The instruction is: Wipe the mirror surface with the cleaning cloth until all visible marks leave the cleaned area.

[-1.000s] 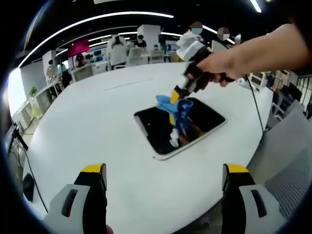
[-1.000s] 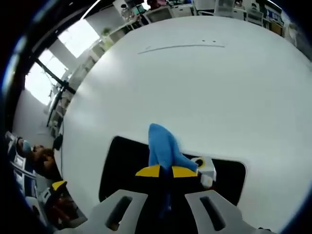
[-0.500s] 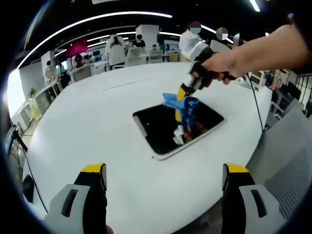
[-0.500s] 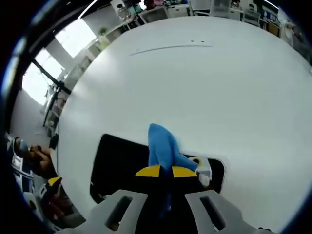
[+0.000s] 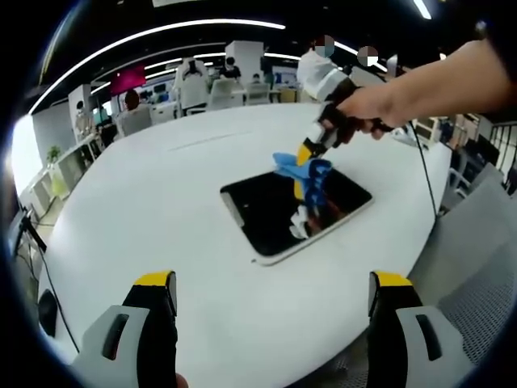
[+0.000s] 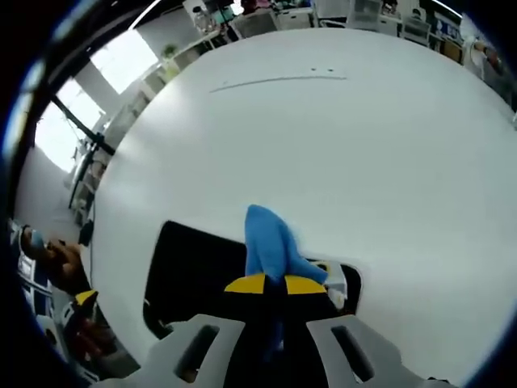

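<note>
The right tool [image 6: 271, 284], with yellow-tipped jaws on a grey body, is closed tight on a crumpled blue cleaning cloth [image 6: 271, 242], whose free end sticks out ahead of the tips. In the left gripper view the same tool [image 5: 305, 153] comes in from the right in a person's hand [image 5: 367, 105] and presses the blue cloth [image 5: 300, 168] onto the far part of a dark rectangular mirror with a pale rim [image 5: 275, 212], which lies flat on the large round white worktop [image 5: 161, 210]. The left tool [image 5: 275, 283] hangs well short of the mirror over the near edge of the worktop, its jaws wide apart and holding nothing.

The chief risk is that the mirror slides: nothing pins it, and a firm stroke could push it across the smooth worktop. Bringing the idle left tool to its rim would guard against that. A second risk is the hard yellow tips touching the glass if the cloth bunches aside, since only a narrow fold stands between them. Whether marks remain is hard to judge, as the glass mostly reflects the tool and ceiling, so a patch near the closer corner may be missed.
</note>
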Action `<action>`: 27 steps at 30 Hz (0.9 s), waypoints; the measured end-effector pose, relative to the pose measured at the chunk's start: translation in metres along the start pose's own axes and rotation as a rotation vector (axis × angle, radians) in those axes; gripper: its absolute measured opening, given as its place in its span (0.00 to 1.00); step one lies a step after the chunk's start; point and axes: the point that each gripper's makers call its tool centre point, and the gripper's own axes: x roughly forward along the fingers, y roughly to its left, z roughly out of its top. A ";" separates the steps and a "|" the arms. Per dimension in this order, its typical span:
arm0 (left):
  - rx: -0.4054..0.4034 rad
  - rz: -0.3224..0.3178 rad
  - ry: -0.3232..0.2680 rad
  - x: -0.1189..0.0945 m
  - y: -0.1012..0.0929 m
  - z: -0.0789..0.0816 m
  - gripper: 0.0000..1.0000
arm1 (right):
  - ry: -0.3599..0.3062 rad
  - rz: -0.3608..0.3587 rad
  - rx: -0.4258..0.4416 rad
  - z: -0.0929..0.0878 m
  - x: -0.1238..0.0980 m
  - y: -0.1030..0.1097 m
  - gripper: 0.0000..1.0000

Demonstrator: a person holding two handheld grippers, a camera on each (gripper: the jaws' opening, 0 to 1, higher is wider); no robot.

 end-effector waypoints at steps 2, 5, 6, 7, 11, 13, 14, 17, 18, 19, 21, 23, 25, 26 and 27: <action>0.003 -0.002 0.002 0.000 0.000 0.000 0.99 | -0.005 -0.005 -0.012 -0.001 0.000 0.001 0.01; 0.005 0.000 -0.001 0.000 0.000 0.000 0.99 | -0.008 -0.006 -0.006 -0.003 -0.001 0.001 0.01; 0.004 0.001 -0.001 0.000 0.001 0.000 0.99 | -0.008 -0.006 -0.004 -0.004 -0.001 0.000 0.01; 0.002 0.002 -0.001 0.000 0.001 0.000 0.99 | -0.009 -0.006 -0.001 -0.005 -0.002 0.001 0.01; 0.005 0.001 0.005 0.000 0.000 -0.001 0.99 | -0.013 -0.005 0.008 -0.010 -0.004 0.001 0.01; 0.001 0.005 0.002 0.000 0.001 0.000 0.99 | -0.017 -0.005 0.011 -0.012 -0.004 0.002 0.01; 0.000 0.005 0.003 0.000 0.001 0.000 0.99 | -0.019 -0.004 0.014 -0.013 -0.005 0.002 0.01; 0.001 0.009 0.002 0.000 0.002 -0.001 0.99 | -0.030 -0.005 0.008 -0.016 -0.005 0.002 0.01; 0.002 0.010 0.001 0.000 0.002 0.000 0.99 | -0.031 -0.006 0.009 -0.017 -0.005 0.003 0.01; 0.002 0.010 0.001 0.000 0.002 0.000 0.99 | -0.031 -0.007 0.010 -0.018 -0.005 0.003 0.01; 0.003 0.010 -0.001 0.000 0.002 0.000 0.99 | -0.030 -0.008 0.011 -0.019 -0.006 0.004 0.01; 0.002 0.010 -0.001 -0.001 0.002 0.000 0.99 | -0.028 -0.008 0.014 -0.021 -0.007 0.004 0.01; 0.005 0.013 -0.003 -0.001 0.002 0.000 0.99 | -0.028 -0.007 0.018 -0.023 -0.007 0.005 0.01; 0.004 0.014 -0.003 -0.001 0.002 0.000 0.99 | -0.028 -0.008 0.018 -0.024 -0.007 0.005 0.01; 0.005 0.018 -0.005 -0.002 0.002 0.001 0.99 | -0.029 -0.007 0.018 -0.025 -0.007 0.006 0.01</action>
